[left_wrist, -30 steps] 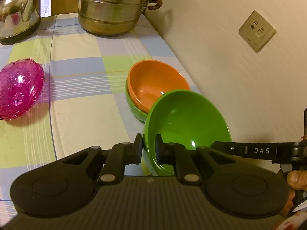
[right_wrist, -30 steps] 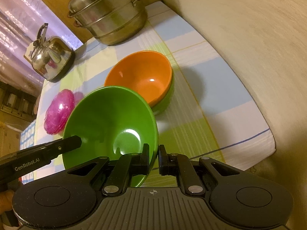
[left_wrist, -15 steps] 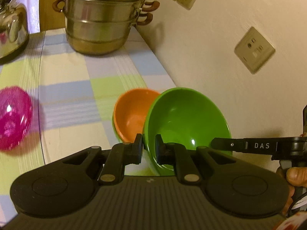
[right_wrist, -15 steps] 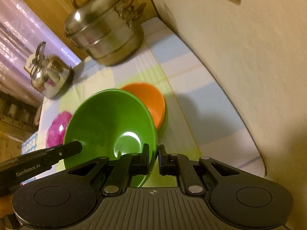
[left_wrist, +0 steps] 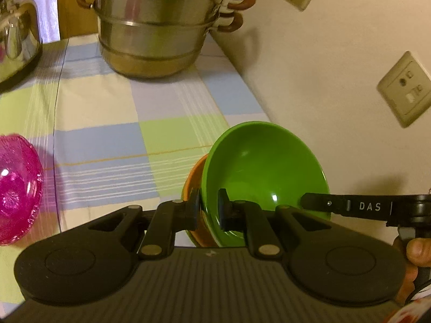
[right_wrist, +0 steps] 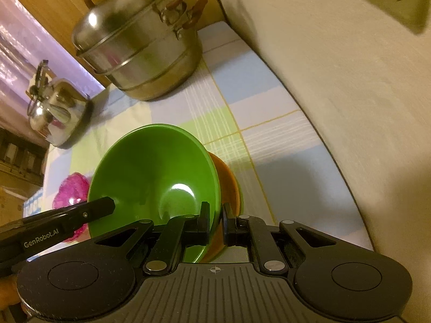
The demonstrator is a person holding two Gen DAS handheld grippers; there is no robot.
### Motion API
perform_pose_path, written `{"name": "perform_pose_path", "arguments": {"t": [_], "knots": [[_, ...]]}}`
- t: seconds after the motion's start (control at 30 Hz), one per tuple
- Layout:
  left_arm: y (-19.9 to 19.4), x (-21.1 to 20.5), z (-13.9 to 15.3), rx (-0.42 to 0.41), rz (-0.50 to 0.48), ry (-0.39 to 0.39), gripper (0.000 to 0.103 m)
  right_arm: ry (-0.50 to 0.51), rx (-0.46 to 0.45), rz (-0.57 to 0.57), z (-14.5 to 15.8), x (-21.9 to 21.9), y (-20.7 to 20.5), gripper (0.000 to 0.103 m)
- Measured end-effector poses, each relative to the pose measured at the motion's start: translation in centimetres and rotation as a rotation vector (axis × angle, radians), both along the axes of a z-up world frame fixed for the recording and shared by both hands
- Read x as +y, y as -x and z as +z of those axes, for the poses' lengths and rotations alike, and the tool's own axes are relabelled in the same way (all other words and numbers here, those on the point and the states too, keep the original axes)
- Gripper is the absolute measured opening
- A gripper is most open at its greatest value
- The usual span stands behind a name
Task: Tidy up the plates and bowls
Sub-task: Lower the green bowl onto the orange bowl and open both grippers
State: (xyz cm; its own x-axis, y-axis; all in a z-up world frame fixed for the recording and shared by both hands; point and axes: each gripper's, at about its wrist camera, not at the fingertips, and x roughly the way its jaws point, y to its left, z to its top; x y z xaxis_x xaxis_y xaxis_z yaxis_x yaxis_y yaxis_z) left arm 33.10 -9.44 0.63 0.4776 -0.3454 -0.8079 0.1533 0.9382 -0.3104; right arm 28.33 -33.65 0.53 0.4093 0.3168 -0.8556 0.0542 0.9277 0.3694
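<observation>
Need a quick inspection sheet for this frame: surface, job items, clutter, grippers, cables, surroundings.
Surface: table under a checked tablecloth, against a wall.
Job's things: green bowl held tilted by its rim on two sides, over the orange bowl; contact between the two cannot be told. Pink glass bowl sits apart.
Clutter: steel steamer pot and kettle at the far end.
Grippers: left gripper and right gripper both shut on the green bowl's rim.
Cables: nothing seen.
Surroundings: cream wall with wall sockets; wooden panel behind the pot.
</observation>
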Motion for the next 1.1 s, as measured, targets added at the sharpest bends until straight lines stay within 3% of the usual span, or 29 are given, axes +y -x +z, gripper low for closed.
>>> {"name": "perform_pose_path", "arguments": {"t": [0.27,0.67,0.7,0.77,0.8,0.83,1.1], "knots": [[-0.7,0.0,-2.4,0.039,0.002,0.007,0.011,0.048,0.015,0.018,-1.9,0.5,-0.9,0.008],[-0.8,-0.1,-2.5,0.019,0.013,0.007,0.014,0.056,-0.007,0.028,-2.5,0.9,-0.9,0.009],[-0.8,0.0,-2.4,0.020,0.019,0.006,0.015,0.053,-0.017,0.026,-2.4,0.9,-0.9,0.013],[-0.6,0.1,-2.2,0.015,0.026,0.008,0.025,0.034,-0.032,0.006,-2.1,0.5,-0.6,0.034],[-0.4,0.2,-2.0,0.009,0.029,0.013,0.026,0.022,-0.044,-0.007,-1.8,0.3,-0.5,0.052],[-0.2,0.4,-1.8,0.002,0.032,0.020,0.026,0.014,-0.056,-0.017,-1.4,0.1,-0.2,0.056],[3.7,2.7,0.1,-0.041,0.091,0.069,0.031,-0.040,-0.102,-0.041,1.1,-0.4,3.2,0.056]]}}
